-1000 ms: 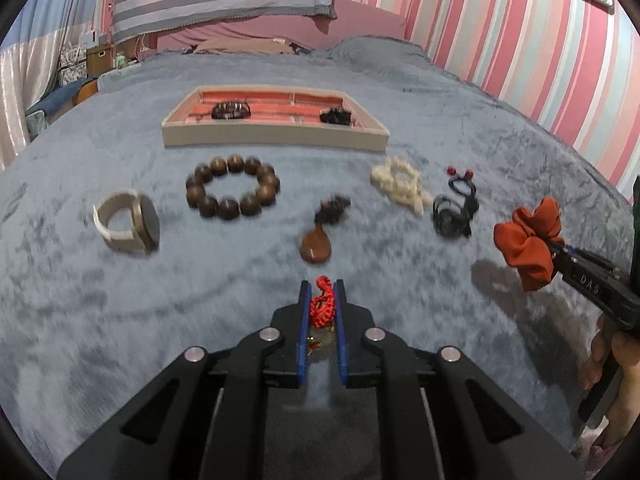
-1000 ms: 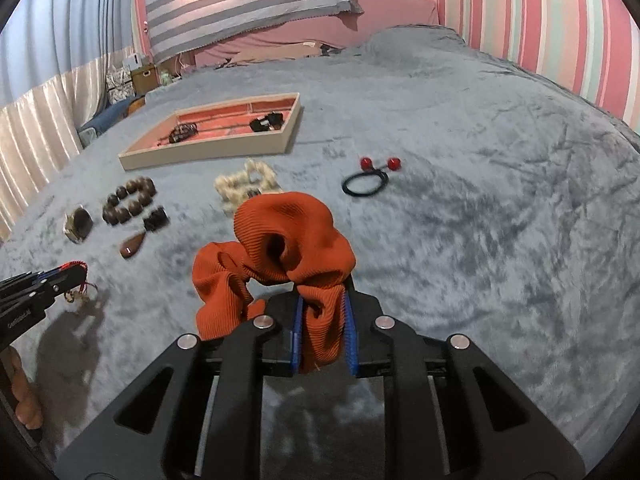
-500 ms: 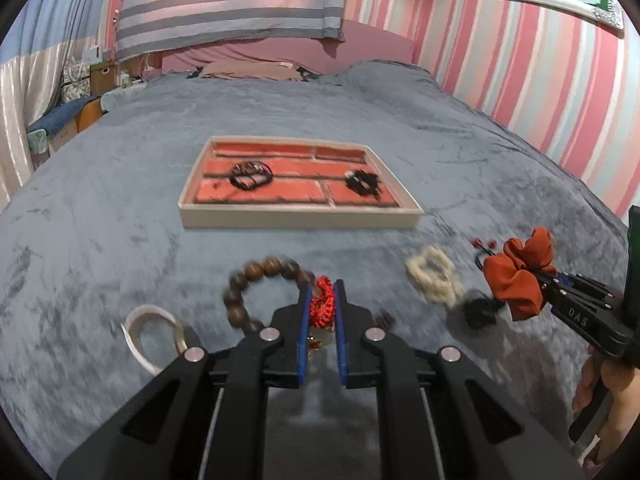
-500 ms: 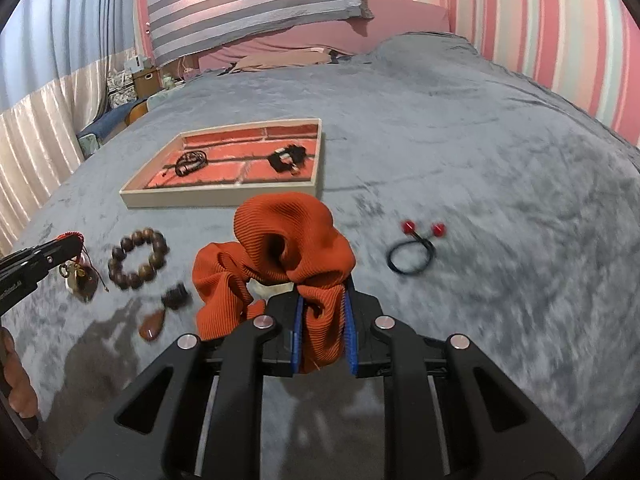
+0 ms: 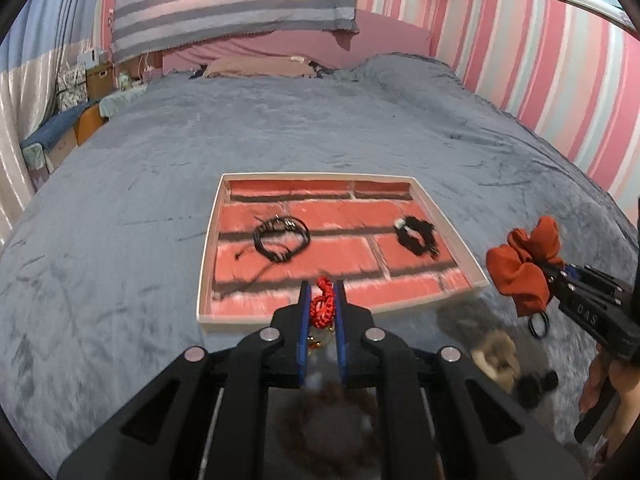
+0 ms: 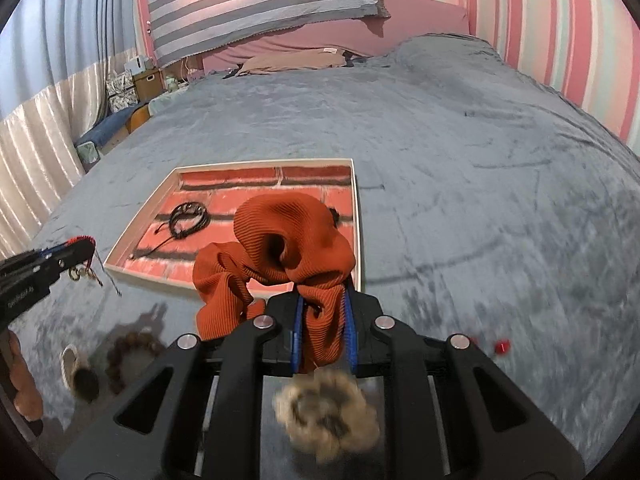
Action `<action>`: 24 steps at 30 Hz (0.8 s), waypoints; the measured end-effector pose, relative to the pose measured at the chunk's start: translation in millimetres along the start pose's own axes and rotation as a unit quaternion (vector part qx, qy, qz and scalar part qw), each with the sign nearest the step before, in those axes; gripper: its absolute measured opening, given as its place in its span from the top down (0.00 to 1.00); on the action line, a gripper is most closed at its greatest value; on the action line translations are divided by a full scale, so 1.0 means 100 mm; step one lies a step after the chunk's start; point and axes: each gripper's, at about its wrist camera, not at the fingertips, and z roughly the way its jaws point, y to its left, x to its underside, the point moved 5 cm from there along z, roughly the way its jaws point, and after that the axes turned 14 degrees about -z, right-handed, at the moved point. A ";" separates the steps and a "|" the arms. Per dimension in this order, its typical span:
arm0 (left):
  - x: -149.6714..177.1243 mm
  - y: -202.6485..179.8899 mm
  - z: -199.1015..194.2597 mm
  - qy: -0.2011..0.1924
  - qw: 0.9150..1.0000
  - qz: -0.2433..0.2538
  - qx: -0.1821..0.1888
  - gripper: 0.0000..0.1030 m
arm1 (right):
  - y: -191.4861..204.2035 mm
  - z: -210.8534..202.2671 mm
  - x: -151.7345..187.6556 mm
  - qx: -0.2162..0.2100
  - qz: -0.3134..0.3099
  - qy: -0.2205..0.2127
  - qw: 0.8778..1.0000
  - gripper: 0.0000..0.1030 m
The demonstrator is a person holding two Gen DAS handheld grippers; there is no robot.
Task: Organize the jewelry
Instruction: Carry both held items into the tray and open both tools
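My left gripper (image 5: 322, 294) is shut on a red cord bracelet (image 5: 322, 307) with small gold charms, held just over the near rim of the brick-patterned jewelry tray (image 5: 205, 256). My right gripper (image 6: 323, 308) is shut on an orange scrunchie (image 6: 280, 236), held above the tray's near right corner (image 6: 357, 240). The tray holds a black cord bracelet (image 5: 281, 237) on the left and a black hair tie (image 5: 416, 234) on the right. The scrunchie also shows in the left wrist view (image 5: 524, 264), and the left gripper in the right wrist view (image 6: 82, 245).
On the grey bedspread (image 5: 120, 200) near me lie a cream scrunchie (image 6: 326, 412), a wooden bead bracelet (image 6: 128, 354), a watch (image 6: 78, 372) and a black hair tie with red beads (image 6: 500, 346). Pillows and a striped wall stand at the far end.
Both grippers have moved forward toward the tray, keeping hold of their items. The loose jewelry on the bed now lies under and behind them.
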 end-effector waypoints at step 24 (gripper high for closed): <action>-0.64 0.55 1.69 0.099 0.990 -0.008 -0.100 0.89 | -0.10 1.60 -0.33 -0.004 0.018 0.091 0.996 0.83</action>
